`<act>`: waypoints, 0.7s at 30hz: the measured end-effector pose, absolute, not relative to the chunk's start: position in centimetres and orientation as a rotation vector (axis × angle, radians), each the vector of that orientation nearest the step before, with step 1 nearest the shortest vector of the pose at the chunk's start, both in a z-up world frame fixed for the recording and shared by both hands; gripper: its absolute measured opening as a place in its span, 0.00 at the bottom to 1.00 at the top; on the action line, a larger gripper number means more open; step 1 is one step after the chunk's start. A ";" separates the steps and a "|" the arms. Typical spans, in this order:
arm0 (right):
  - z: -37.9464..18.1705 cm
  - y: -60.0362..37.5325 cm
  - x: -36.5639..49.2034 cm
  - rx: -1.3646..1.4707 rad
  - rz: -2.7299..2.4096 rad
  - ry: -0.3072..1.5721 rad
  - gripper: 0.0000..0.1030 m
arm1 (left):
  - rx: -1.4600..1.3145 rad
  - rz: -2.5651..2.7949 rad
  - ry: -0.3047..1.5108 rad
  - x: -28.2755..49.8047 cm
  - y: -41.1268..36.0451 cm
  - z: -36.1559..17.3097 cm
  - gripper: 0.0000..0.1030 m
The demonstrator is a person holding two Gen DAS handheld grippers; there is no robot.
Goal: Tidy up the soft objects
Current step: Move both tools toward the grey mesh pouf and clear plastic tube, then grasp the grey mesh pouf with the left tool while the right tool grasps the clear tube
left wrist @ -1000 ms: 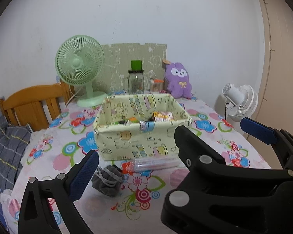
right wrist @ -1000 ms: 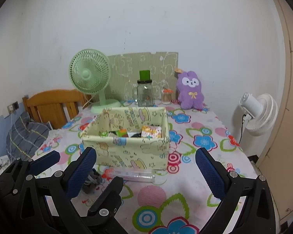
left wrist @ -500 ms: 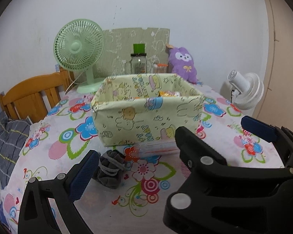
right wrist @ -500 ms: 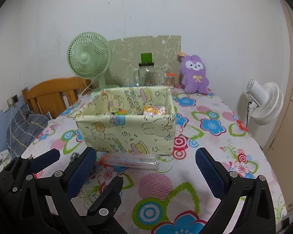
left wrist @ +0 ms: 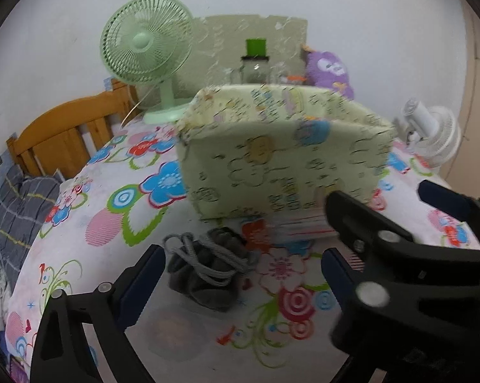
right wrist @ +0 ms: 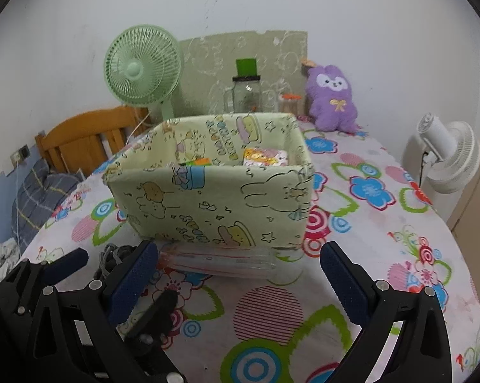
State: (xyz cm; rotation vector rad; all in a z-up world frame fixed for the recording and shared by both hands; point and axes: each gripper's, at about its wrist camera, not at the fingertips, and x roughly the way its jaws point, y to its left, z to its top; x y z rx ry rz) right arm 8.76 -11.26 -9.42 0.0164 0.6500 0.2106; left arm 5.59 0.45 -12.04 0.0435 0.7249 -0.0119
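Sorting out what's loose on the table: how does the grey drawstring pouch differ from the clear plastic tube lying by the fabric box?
The grey drawstring pouch is dark, opaque and slumped, with a cord looped on top; the clear plastic tube is see-through, long and straight. The pouch lies towards the box's left corner, between the left gripper's closing jaws, untouched; the tube lies along the fabric box's front wall. Both rest on the floral tablecloth, outside the box.

Soft, even indoor light, no hard shadows anywhere on the table. The left wrist view is smeared with motion blur, the fabric box streaky and doubled. The right wrist view is sharp. Both bend strongly at the edges, with dark rounded corners.
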 end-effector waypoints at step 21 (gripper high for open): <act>-11.5 -8.7 11.9 -0.119 0.292 0.702 1.00 | 0.065 0.067 0.819 8.7 1.8 -14.0 0.60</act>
